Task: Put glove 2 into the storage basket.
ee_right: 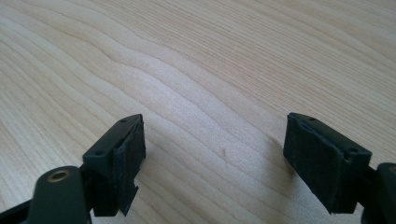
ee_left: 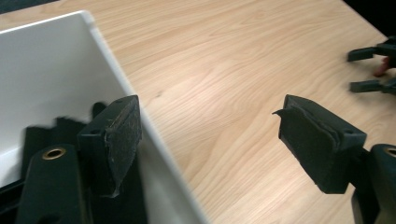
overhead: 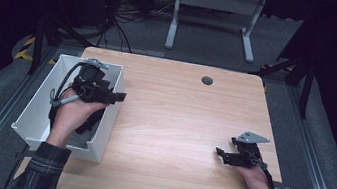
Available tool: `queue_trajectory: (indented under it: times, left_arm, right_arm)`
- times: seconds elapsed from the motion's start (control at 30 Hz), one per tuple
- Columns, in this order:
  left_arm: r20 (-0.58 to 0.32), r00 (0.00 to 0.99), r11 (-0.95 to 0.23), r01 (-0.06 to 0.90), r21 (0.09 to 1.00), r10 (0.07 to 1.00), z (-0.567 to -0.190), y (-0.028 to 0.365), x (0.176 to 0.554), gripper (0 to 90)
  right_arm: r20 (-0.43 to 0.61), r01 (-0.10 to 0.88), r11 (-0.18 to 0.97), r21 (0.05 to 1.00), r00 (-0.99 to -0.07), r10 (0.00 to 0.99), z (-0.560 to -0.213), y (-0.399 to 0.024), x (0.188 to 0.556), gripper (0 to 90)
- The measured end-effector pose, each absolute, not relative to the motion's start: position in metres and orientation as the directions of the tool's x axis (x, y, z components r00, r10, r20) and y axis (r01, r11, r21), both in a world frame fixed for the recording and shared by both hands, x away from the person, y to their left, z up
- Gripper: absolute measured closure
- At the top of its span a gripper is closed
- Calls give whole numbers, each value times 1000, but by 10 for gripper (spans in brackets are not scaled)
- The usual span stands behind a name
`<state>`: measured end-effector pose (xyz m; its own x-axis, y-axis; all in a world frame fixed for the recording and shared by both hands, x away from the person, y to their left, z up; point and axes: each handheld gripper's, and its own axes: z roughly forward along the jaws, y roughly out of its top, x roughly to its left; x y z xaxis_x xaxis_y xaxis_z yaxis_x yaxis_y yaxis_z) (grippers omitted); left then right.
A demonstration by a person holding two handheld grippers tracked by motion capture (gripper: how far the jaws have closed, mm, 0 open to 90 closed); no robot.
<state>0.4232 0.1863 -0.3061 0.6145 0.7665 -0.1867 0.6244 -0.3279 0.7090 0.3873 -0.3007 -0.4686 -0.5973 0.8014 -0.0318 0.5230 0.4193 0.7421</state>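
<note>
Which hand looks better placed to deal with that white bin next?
Probably the left. The left gripper hangs open at the white bin, its jaws either side of the bin's wall, while the right gripper, also open, rests far across the table.

Dark lab: cables, metal desk frame, rails.

Table: light wood w/ wavy grain lines; small dark round cap near far edge. Bin: white walls, dark black items inside. Left gripper: black, grey cable; brass-coloured ring by one jaw in left gripper view. Right gripper: black, grey plate on top. Sleeves: dark plaid, grey lines. Floor: grey; yellow-black striped tape at left. Far desk legs: pale grey.
</note>
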Motion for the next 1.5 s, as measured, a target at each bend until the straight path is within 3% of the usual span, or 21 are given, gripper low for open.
queue_trajectory:
  times: [0.33,0.63,1.27,1.5]
  left_arm:
    - [-185,704,-392,571,721,686,-318,126,413,202]
    - [-184,753,-442,545,713,632,-351,80,403,190]
    - [-133,797,-533,507,677,589,-435,44,390,155]
    - [-77,807,-581,484,654,585,-456,41,386,103]
  right_arm:
    - [-32,522,420,742,-598,801,-469,-301,387,213]
    - [-33,521,422,742,-601,799,-469,-301,387,211]
    - [-34,521,423,742,-601,799,-469,-301,387,208]
    - [-36,518,424,743,-602,798,-469,-301,388,208]
